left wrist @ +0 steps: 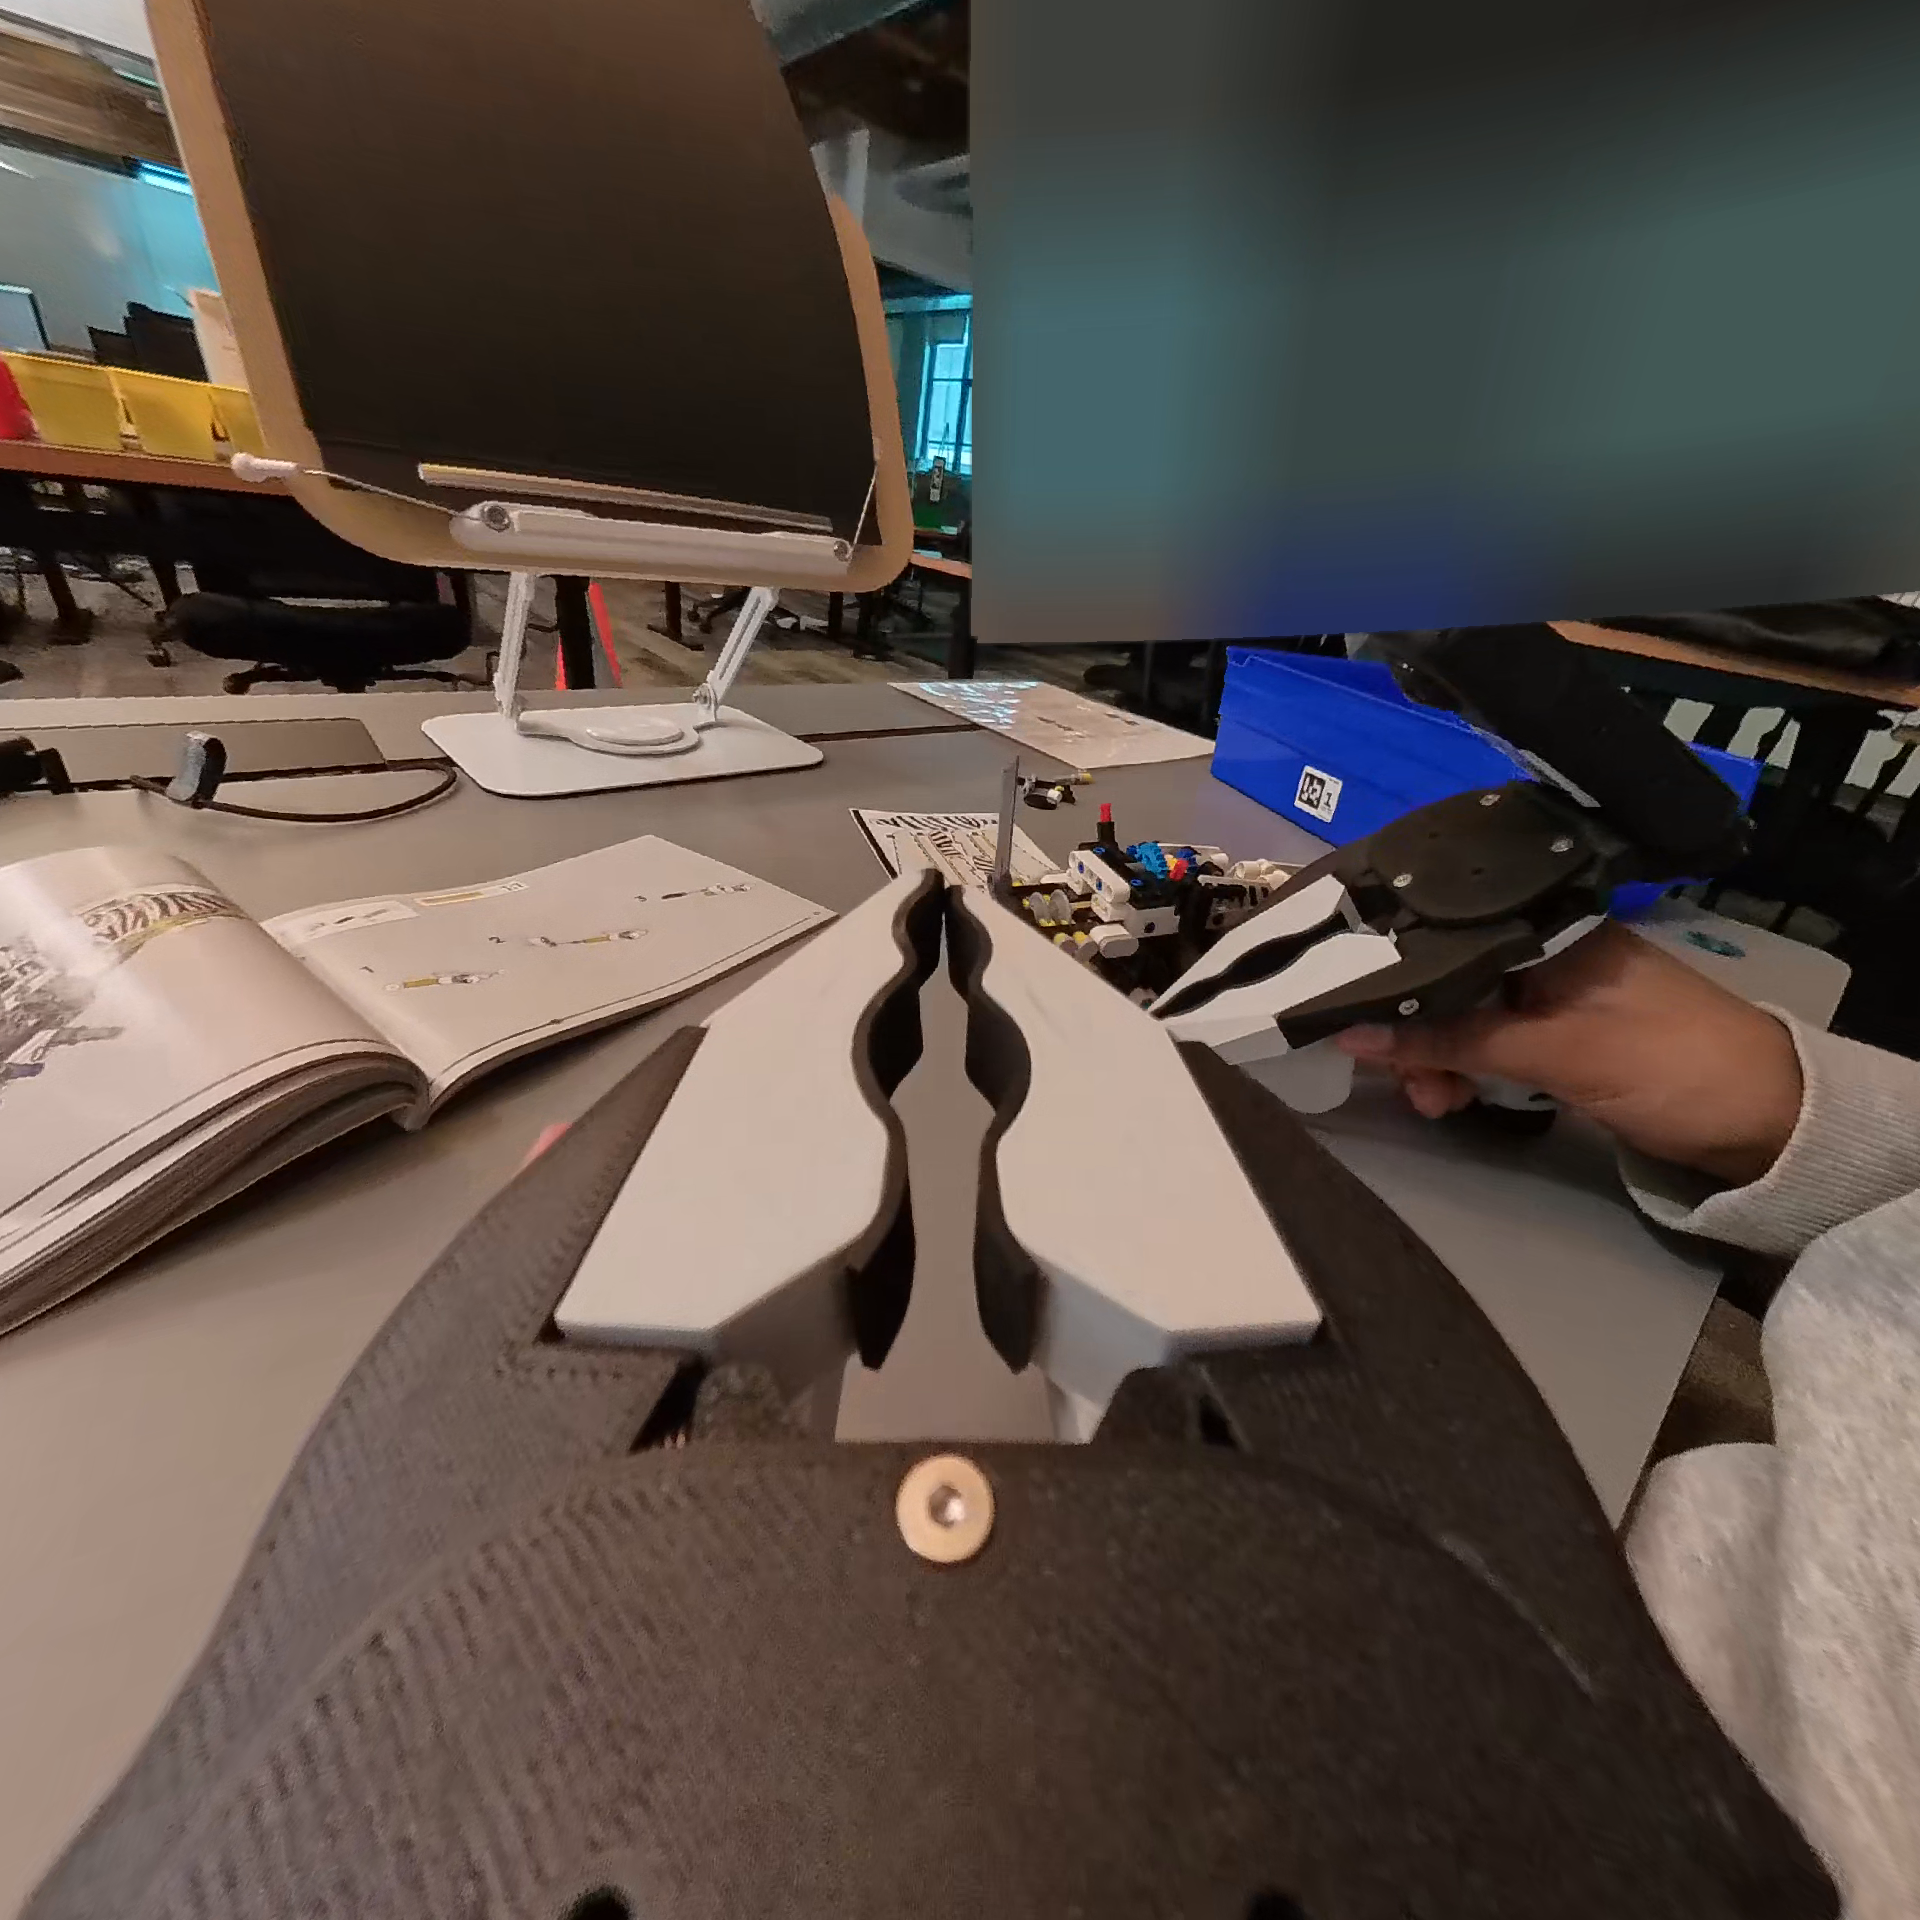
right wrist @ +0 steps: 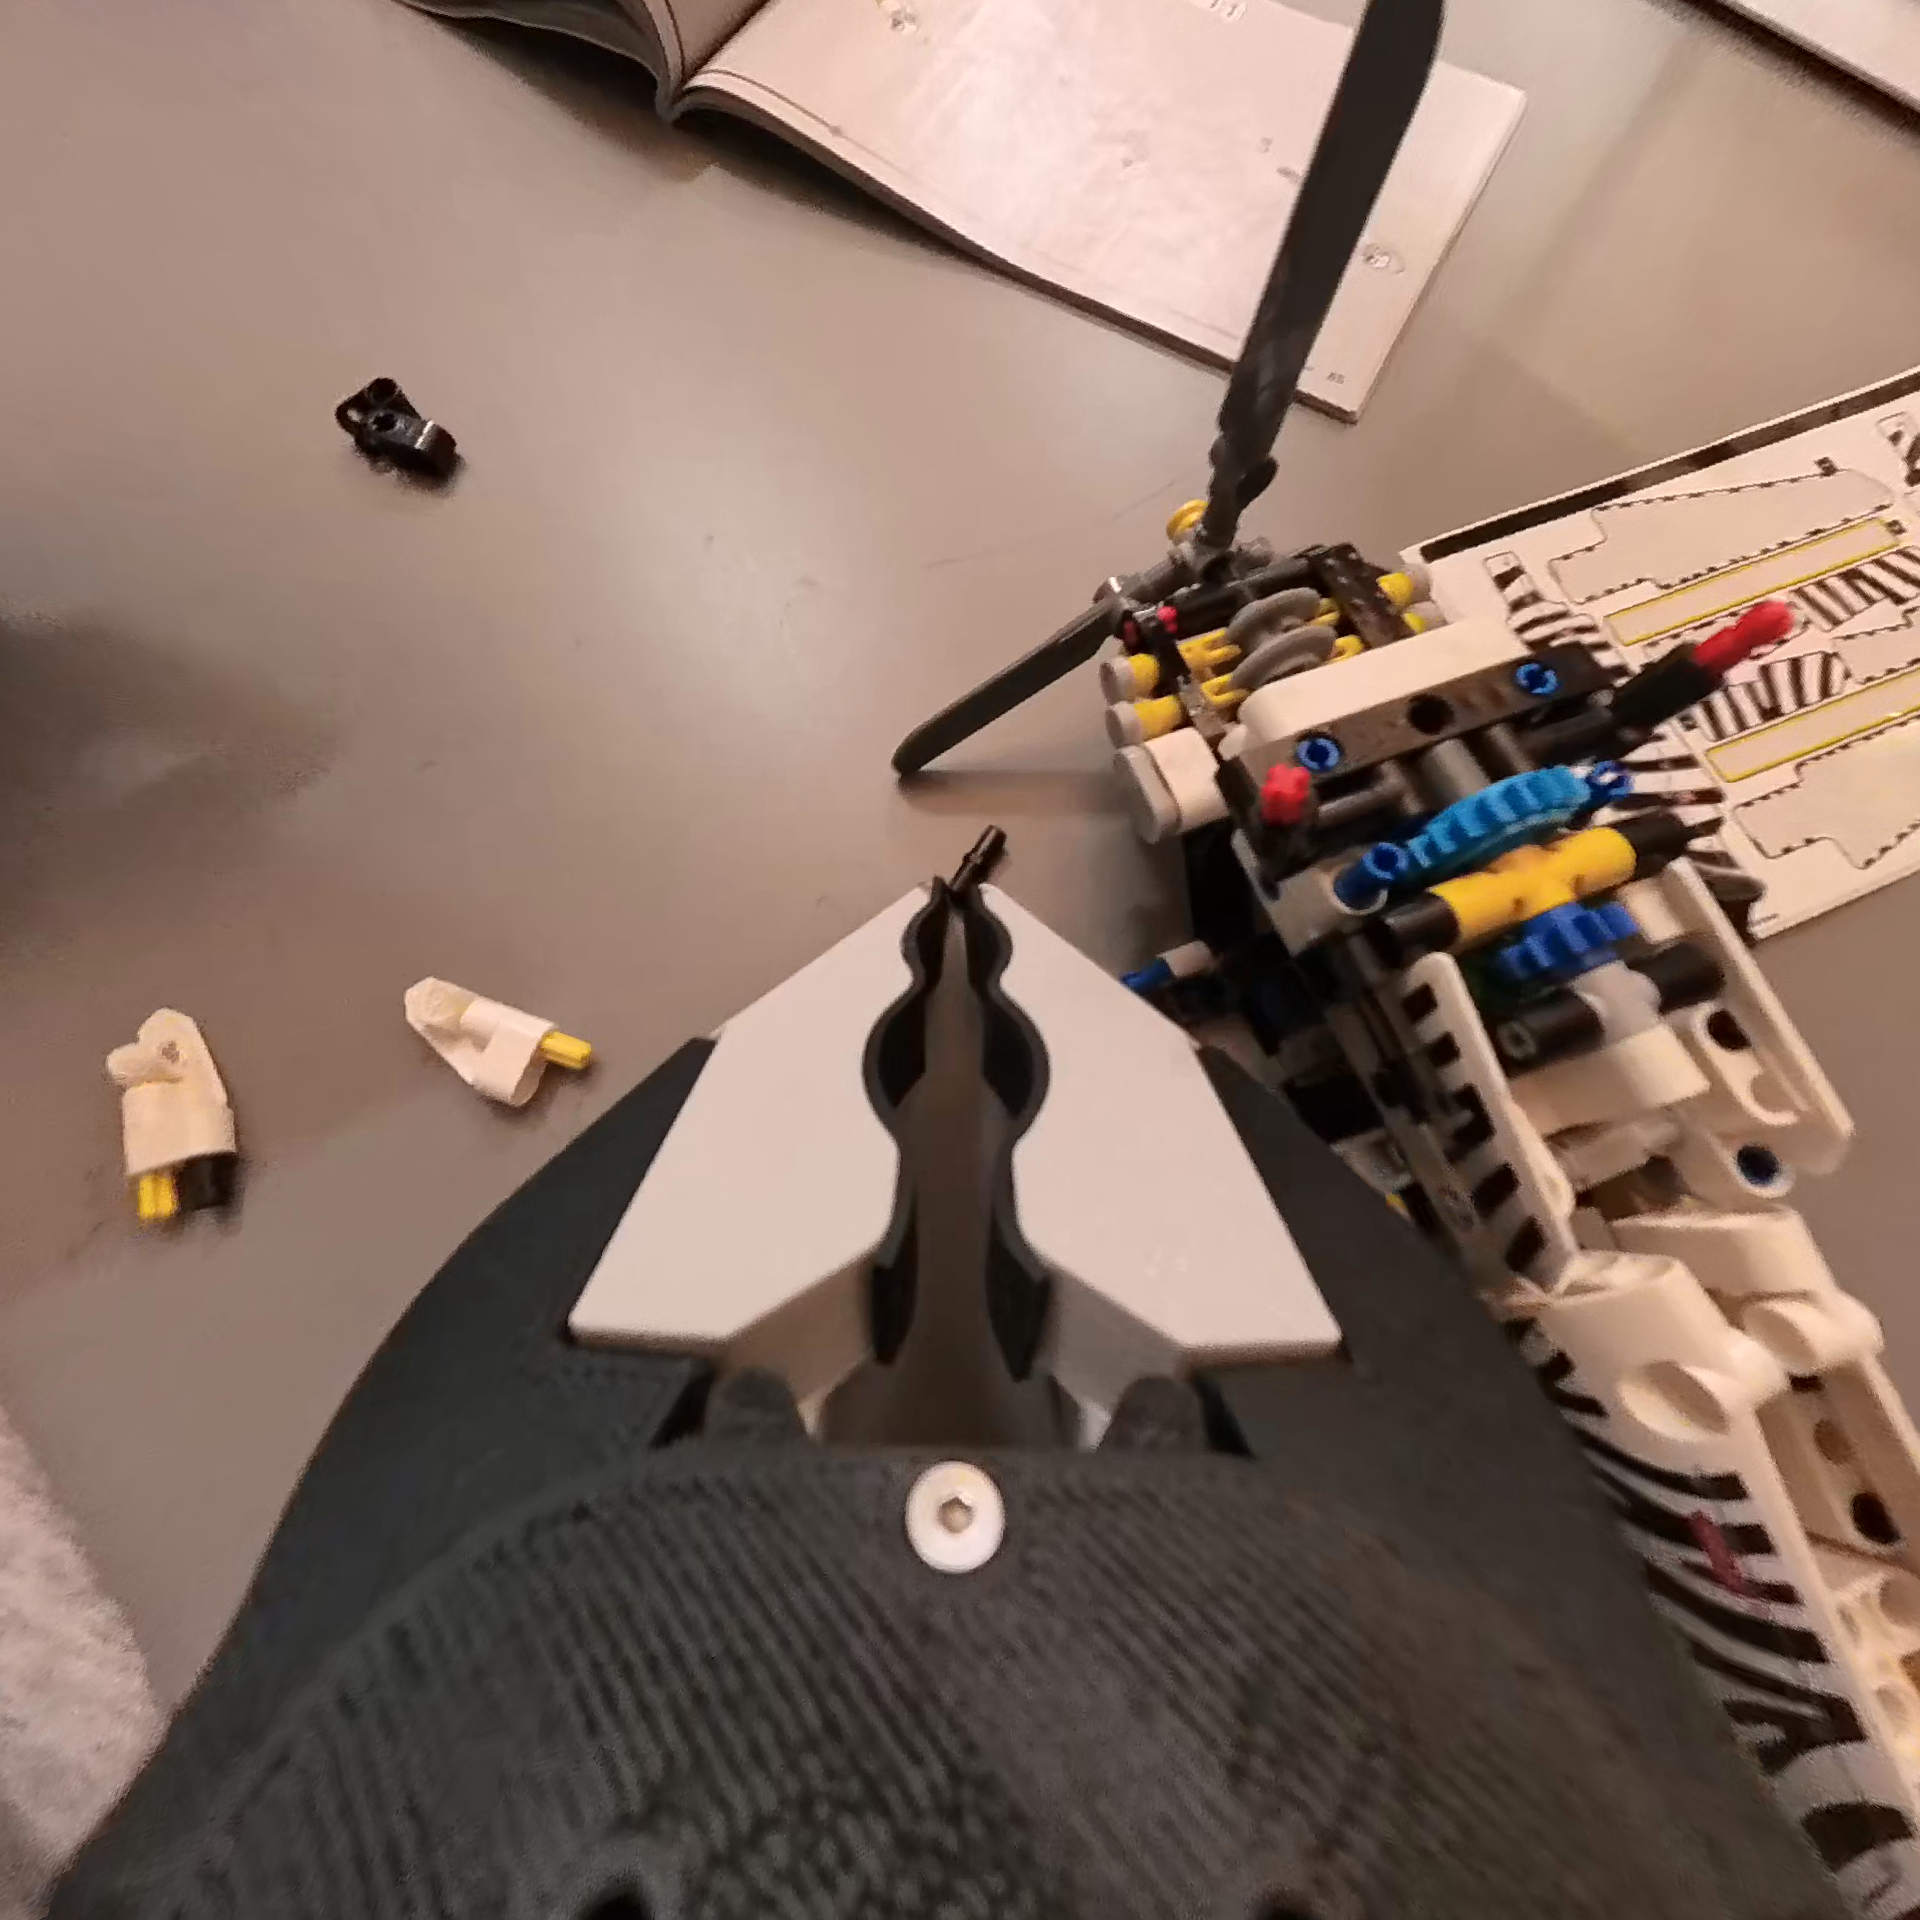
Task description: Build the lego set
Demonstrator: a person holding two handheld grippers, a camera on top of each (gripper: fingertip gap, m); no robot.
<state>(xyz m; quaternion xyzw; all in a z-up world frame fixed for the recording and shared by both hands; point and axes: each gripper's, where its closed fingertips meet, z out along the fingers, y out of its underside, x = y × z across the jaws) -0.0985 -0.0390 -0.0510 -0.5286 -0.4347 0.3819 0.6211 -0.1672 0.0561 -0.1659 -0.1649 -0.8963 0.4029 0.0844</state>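
A: What does the right gripper hold?

B: A small black pin, pinched at the very tips, in the middle of the frame. The left gripper is nearly closed, and I see nothing in it.

A: And the model?

B: The half-built helicopter lies at the right, rotor on, much of the body done. At the left, two white pieces and a black connector wait loose on the table; the booklet is open at the top. So much is left, I think.

I sit at a grey table in a big open room. Behind it I see black office chairs, a wooden bench with yellow bins, and bright windows far away.
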